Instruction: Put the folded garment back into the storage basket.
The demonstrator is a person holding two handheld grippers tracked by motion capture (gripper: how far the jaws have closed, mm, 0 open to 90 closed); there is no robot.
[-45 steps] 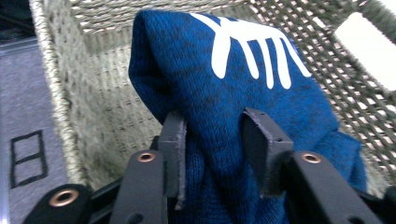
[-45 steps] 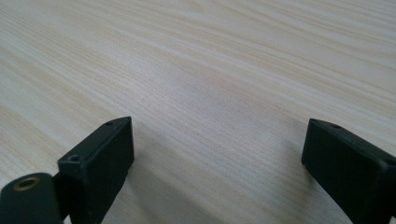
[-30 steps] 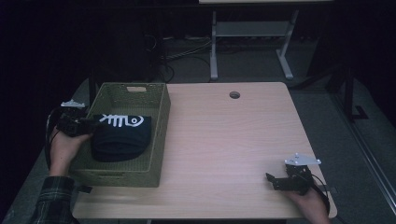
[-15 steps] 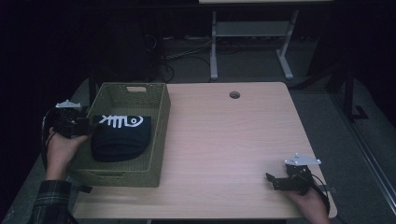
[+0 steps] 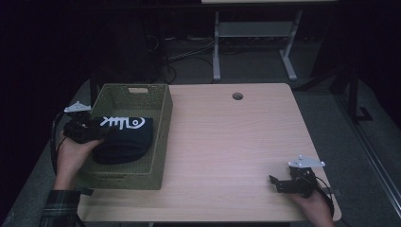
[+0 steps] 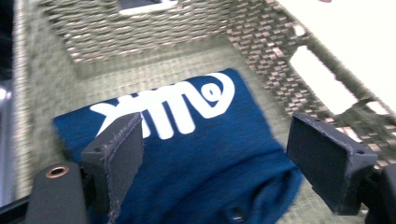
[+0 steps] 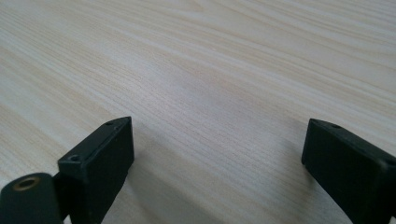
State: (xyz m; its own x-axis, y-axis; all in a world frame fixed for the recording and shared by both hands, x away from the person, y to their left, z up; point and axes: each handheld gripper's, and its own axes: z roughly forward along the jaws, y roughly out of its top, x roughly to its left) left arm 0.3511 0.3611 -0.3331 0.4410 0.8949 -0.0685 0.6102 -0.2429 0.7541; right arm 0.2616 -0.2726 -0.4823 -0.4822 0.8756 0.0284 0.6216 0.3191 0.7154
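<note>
A folded dark blue garment (image 5: 124,140) with white lettering (image 6: 182,105) lies inside a green woven basket (image 5: 161,142) at the table's left. My left gripper (image 5: 97,133) hovers at the basket's left rim, over the garment's near end (image 6: 205,163). Its jaws have just been opening and now stand wide apart, the cloth lying free below them. My right gripper (image 5: 279,183) rests low over the bare wood (image 7: 210,93) near the table's front right corner, open with nothing between its jaws.
The basket has handle slots in its far wall (image 6: 140,4) and its right wall (image 6: 317,79). A light wooden table (image 5: 227,142) with a round cable hole (image 5: 237,96) stretches between the two hands. A desk frame (image 5: 250,42) stands on the dark floor behind.
My left gripper has let go of the garment and drawn back leftward toward the basket's rim, rising slightly. The garment stays in the basket. My right gripper has not moved.
</note>
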